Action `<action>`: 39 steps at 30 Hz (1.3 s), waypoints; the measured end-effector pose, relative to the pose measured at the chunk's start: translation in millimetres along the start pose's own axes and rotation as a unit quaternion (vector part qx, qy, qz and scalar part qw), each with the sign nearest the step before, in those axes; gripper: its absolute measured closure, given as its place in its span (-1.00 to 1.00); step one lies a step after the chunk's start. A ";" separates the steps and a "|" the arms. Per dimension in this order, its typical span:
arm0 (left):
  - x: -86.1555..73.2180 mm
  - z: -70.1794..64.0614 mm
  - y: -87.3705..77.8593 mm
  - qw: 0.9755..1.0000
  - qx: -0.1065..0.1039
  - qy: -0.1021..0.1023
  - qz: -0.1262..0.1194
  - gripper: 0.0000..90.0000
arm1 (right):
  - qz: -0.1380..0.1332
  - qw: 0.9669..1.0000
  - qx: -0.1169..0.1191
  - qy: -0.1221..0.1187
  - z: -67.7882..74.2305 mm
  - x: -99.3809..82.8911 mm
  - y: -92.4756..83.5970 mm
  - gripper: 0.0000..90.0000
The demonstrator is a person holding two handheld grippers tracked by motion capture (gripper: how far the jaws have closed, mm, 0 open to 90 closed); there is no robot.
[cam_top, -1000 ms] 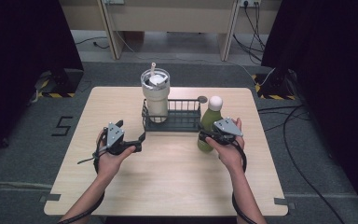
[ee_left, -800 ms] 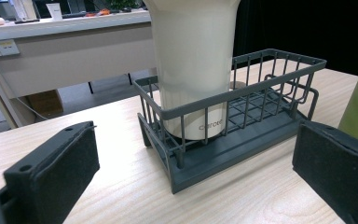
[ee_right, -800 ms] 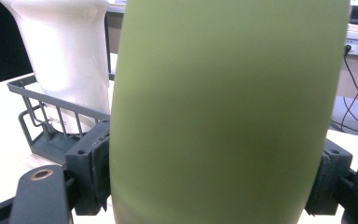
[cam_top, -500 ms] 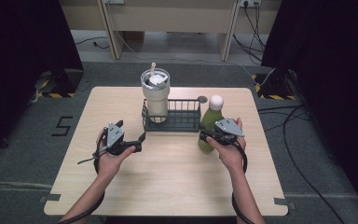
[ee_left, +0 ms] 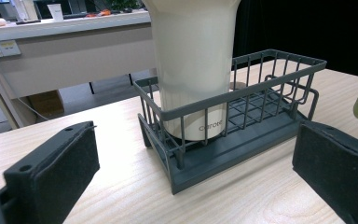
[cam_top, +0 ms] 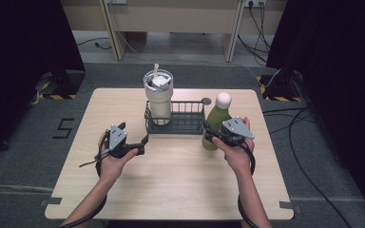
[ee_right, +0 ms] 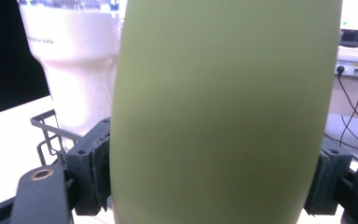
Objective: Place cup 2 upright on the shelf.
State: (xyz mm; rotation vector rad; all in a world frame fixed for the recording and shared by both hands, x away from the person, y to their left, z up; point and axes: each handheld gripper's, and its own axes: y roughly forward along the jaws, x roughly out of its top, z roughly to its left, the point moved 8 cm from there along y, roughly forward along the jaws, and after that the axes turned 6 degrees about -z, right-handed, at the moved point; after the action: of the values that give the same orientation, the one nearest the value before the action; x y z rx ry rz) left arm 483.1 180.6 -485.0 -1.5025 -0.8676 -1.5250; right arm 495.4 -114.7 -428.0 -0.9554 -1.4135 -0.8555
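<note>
White tumbler ("carote" logo) in wire rack

The table is pale wood-grain with a smooth matt face, the rack is dark grey matt-coated wire, the tumbler is smooth cream with a soft sheen, and the green bottle looks matt and smooth.

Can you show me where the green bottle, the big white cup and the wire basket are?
green bottle point(cam_top: 213, 123), high view, on its green body.
big white cup point(ee_left: 196, 70), left gripper view, on its white side.
wire basket point(ee_left: 279, 60), left gripper view, on its top rim.
</note>
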 end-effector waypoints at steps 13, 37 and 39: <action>1.3 1.1 -0.5 1.000 0.002 0.000 -0.001 -1.00 | -0.024 1.000 0.003 -0.003 2.1 26.0 0.6 -0.52; 1.7 1.8 -1.1 1.000 0.003 0.000 -0.001 -1.00 | -0.039 0.999 0.000 0.004 6.3 41.5 10.6 -0.52; 1.7 2.0 -1.3 1.000 0.003 0.000 -0.001 -1.00 | -0.040 0.999 0.000 0.004 6.2 42.2 11.5 -0.52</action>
State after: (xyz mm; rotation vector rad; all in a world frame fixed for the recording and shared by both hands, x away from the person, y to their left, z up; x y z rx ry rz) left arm 482.9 182.8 -483.1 -1.4981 -0.8737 -1.5223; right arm 503.5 -101.5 -386.7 -0.9001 -1.4526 -0.9175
